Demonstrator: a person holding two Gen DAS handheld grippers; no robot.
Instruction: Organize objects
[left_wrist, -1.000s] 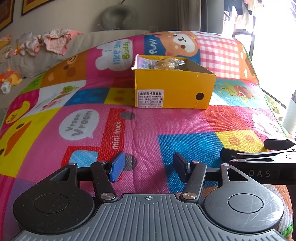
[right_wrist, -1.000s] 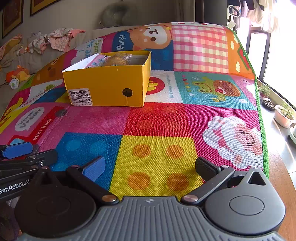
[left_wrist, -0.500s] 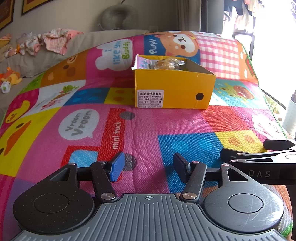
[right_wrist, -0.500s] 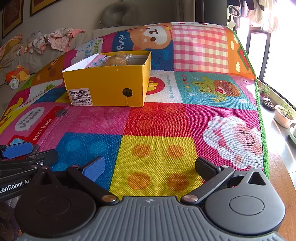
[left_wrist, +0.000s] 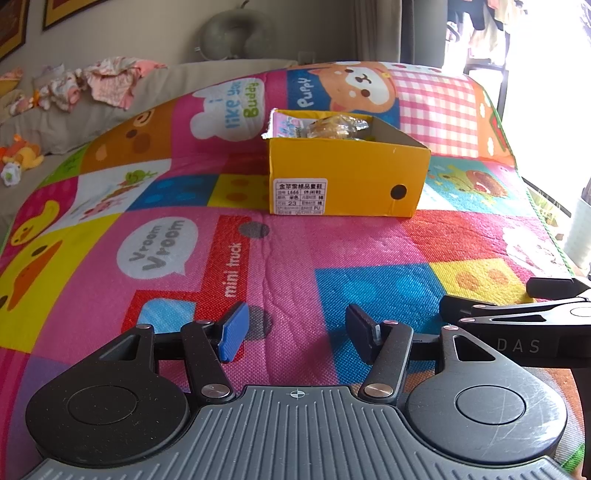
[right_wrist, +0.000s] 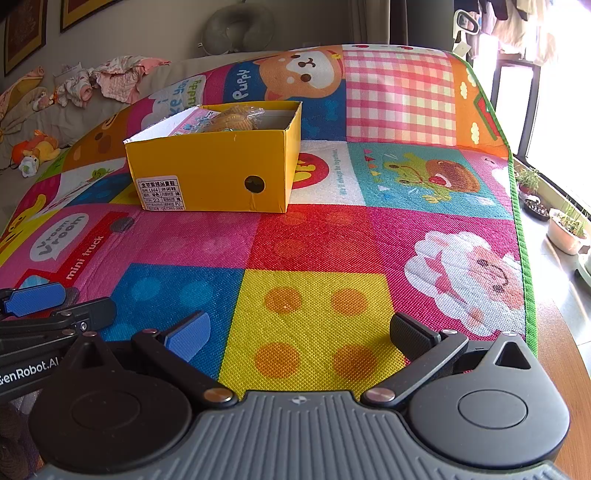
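Patchwork play mat (right_wrist: 314, 306) — yellow box (right_wrist: 214, 177)

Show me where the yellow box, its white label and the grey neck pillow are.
yellow box (right_wrist: 207, 162), right wrist view, front wall.
white label (right_wrist: 159, 193), right wrist view, its middle.
grey neck pillow (left_wrist: 236, 37), left wrist view, its curved body.

Both low views toward box (left_wrist: 347, 181)

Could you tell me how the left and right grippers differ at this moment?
The right gripper is spread wider than the left gripper. The left sits over pink and blue mat squares, the right over a yellow dotted one. Both are open, empty and short of the yellow box.
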